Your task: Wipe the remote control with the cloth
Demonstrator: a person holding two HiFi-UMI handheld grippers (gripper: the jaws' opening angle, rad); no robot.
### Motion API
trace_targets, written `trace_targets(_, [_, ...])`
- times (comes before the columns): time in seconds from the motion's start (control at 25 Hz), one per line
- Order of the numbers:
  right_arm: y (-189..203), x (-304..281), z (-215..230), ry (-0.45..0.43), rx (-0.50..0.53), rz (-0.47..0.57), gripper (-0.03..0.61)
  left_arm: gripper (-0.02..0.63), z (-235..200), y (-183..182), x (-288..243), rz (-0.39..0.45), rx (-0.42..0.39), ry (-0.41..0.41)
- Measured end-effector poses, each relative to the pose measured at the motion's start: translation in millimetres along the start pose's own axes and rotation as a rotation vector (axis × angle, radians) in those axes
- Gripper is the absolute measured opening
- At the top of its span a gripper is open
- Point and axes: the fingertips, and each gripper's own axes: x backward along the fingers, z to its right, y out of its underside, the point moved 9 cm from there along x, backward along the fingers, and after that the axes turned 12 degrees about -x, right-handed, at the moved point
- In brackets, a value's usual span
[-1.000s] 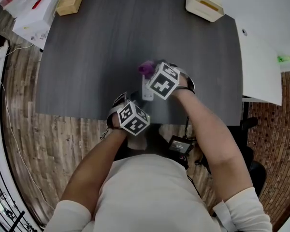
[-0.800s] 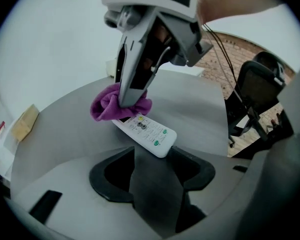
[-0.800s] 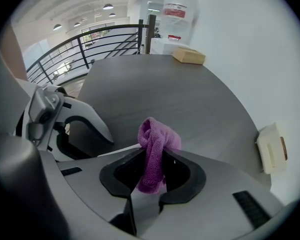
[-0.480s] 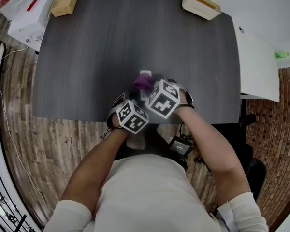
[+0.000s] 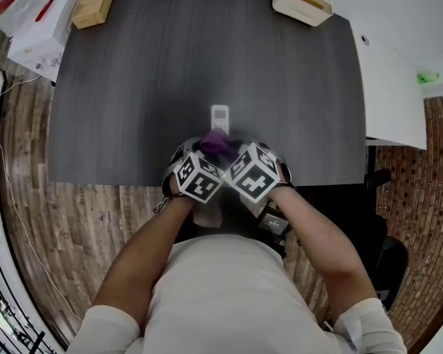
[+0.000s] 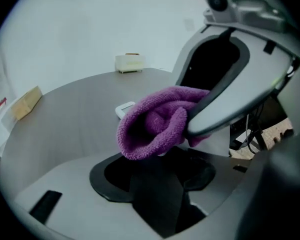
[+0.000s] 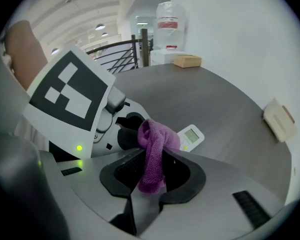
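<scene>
Showing two grippers side by side at the near table edge: right gripper (image 7: pixel 152 176) pinching one purple knitted cloth (image 7: pixel 155 144); left gripper (image 6: pixel 157 164) clamped wide on the near end of one white rectangular remote control (image 5: pixel 219 116) beneath the cloth. Beyond: one wooden block (image 5: pixel 96 0), one cream box (image 5: pixel 301 2). Dark grey tabletop (image 5: pixel 133 87); wood-plank floor (image 5: pixel 96 227).

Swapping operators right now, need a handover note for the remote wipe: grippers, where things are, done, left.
Right gripper: shut on the purple cloth.
Left gripper: jaws apart at the near end of the remote; the cloth hides whether they grip it.
Remote: flat on the dark table, display end uncovered, cloth over its near part.
Done: cloth is on the remote.
Left: wipe the display end; how much is clean cannot be told.
</scene>
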Motion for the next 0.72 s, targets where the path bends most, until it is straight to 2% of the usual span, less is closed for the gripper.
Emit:
trace_targets(0.24, [16, 5, 5, -0.104, -0.284, 0.060, 0.101, 0.233, 0, 1, 0, 0.004, 0.007, -0.011])
trace_targets(0.32, [18, 10, 8, -0.153, -0.344, 0.070, 0.101, 0.233, 0, 3, 0, 0.004, 0.012, -0.009])
trace_targets(0.4, [19, 18, 13, -0.175, -0.363, 0.088, 0.101, 0.232, 0, 3, 0, 0.007, 0.019, -0.004])
trace_targets(0.48, [17, 24, 25, -0.135, -0.352, 0.106, 0.103, 0.232, 0, 3, 2, 0.015, 0.026, 0.002])
trace_targets(0.6, [13, 25, 57, -0.005, -0.339, 0.113, 0.103, 0.233, -2, 4, 3, 0.023, 0.026, 0.008])
trace_targets(0.72, [4, 16, 91, 0.088, -0.389, 0.108, 0.103, 0.232, -3, 4, 4, 0.030, 0.007, 0.019])
